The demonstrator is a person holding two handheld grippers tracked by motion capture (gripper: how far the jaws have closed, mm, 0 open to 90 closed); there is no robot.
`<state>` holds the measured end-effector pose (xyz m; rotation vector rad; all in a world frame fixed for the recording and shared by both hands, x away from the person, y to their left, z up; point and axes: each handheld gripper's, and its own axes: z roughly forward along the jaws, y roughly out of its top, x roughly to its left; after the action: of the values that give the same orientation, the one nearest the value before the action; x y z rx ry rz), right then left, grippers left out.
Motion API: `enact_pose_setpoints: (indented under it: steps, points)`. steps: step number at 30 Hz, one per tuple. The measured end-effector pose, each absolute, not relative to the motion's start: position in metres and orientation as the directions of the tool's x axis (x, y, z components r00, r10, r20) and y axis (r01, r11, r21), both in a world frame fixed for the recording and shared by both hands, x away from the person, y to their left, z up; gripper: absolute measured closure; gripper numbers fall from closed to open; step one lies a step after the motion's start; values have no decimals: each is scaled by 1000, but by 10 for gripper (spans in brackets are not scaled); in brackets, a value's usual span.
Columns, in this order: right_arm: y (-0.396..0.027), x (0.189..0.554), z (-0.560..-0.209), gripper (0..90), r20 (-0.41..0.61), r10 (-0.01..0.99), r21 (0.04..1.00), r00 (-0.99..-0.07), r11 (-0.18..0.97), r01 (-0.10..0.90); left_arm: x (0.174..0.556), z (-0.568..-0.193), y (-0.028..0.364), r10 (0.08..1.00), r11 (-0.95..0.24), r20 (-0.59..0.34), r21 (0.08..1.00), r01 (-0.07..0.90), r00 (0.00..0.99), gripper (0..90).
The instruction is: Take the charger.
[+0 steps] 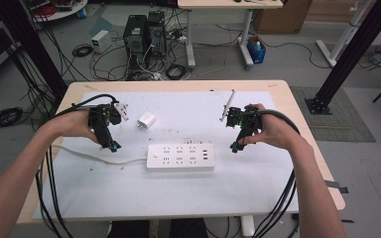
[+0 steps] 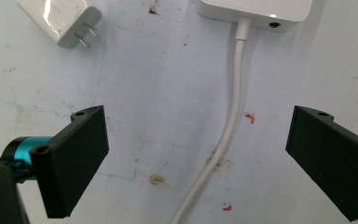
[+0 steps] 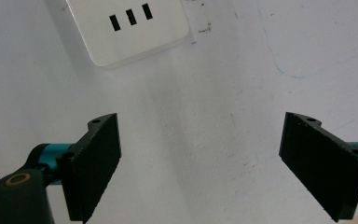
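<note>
1. Power strip point(image 1: 180, 157), white and oblong, lies flat a little below the centre of the high view, on the white mat point(image 1: 178, 193) that covers the wooden table point(image 1: 302, 106).
2. We see its white cord point(image 1: 96, 157) run out of its left end toward the left edge of the frame; in the left gripper view that cord drops from the strip at the upper middle down to the bottom edge.
3. We find a small white charger plug point(image 1: 146, 120) above and left of the strip, apart from it; in the left gripper view it sits in the upper left corner with its two metal prongs pointing down and right.
4. We hold the left gripper point(image 1: 113, 146) at the left of the high view, just above the cord. Its own view shows the jaws spread wide, with the cord passing between them on the mat below and neither pad touching it.
5. We hold the right gripper point(image 1: 234, 146) to the right of the strip, near its end with the three small slots. Its own view shows the jaws wide apart over bare mat, gripping nothing.
6. Both hands stay clear of the strip and of the plug.
</note>
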<state>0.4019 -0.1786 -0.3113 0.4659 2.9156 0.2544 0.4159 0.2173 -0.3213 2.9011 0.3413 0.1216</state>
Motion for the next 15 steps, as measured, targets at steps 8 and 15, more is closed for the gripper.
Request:
enact_pose_setpoints:
  steps: [8, 15]
  points:
    - [-180, 398, -317, 122, -165, 347, 218, -923, 926, 309, 410, -319, 213, 236, -948, 65, 236, 215, 970, 57]
    - [-177, 396, -320, 122, -165, 340, 202, -926, 930, 306, 411, -320, 213, 244, -945, 66, 238, 223, 967, 57]
